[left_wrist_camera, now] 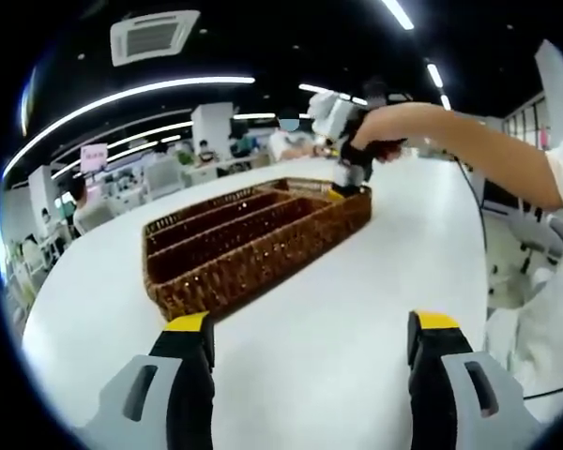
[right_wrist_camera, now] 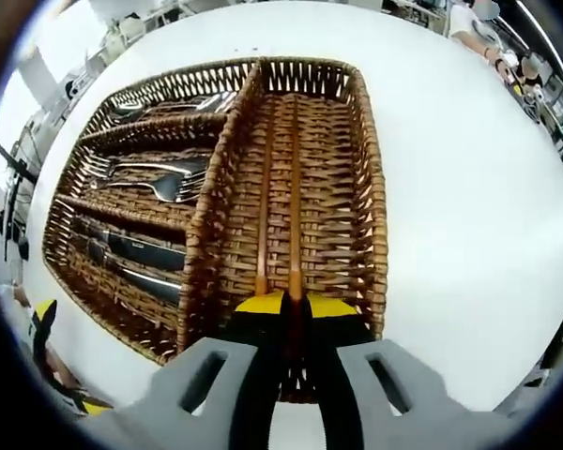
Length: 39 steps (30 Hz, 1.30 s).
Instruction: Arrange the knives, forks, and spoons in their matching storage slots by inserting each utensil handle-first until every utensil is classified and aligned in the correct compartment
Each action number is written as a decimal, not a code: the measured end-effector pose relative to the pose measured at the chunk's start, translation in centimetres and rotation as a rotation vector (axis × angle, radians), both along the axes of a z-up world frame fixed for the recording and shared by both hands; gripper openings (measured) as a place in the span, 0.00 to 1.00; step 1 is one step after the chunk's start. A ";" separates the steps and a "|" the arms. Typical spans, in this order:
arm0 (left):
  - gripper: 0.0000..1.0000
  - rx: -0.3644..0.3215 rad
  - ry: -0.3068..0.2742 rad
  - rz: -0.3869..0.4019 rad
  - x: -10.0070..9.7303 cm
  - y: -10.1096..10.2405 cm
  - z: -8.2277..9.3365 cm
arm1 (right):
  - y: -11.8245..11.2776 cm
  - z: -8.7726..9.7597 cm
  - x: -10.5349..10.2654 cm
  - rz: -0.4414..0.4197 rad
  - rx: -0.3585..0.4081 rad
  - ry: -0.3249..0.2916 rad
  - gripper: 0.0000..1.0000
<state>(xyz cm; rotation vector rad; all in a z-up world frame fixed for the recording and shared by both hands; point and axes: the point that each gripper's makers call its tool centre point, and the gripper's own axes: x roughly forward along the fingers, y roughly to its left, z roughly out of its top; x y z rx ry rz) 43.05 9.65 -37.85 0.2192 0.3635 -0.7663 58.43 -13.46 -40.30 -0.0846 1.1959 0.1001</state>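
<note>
The wicker basket (left_wrist_camera: 253, 239) sits in the middle of the white desk (left_wrist_camera: 375, 281), well in from every edge. In the left gripper view, the left gripper (left_wrist_camera: 310, 352) hovers above the near part of the desk with its jaws spread wide and nothing between them. Beyond it, a hand (left_wrist_camera: 380, 131) holds the right gripper (left_wrist_camera: 350, 178) at the far corner of the basket.

In the right gripper view, the right gripper (right_wrist_camera: 294, 305) reaches into the basket's large side compartment, its jaws clenched on two brown chopsticks (right_wrist_camera: 280, 197). The chopsticks lie side by side along the compartment floor, pointing away toward its far wall. Across the divider, three narrower slots hold metal cutlery: forks (right_wrist_camera: 145, 178) lie in the middle slot, knives (right_wrist_camera: 136, 258) with dark handles in the slot nearest the basket's outer edge, and spoons (right_wrist_camera: 164, 105) in the remaining slot, though they are small and hard to make out. The left gripper's yellow jaw tip (right_wrist_camera: 43, 312) shows beside the basket's outer edge.
</note>
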 end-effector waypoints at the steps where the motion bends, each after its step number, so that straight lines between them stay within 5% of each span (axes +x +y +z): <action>1: 0.86 0.002 0.001 0.000 0.0 0.0 0.0 | 0.0 0.0 -0.1 0.002 0.002 0.000 0.07; 17: 0.85 0.028 0.003 -0.013 -0.1 -0.4 -0.1 | 0.7 0.0 -0.5 0.053 0.074 -0.012 0.07; 27: 0.83 0.050 0.005 -0.021 -0.1 -0.5 -0.3 | 0.7 2.6 0.8 0.118 0.075 -0.156 0.10; 39: 0.83 0.045 0.001 -0.012 -0.2 -0.4 -0.1 | 0.9 4.2 -2.9 0.169 0.093 -0.245 0.13</action>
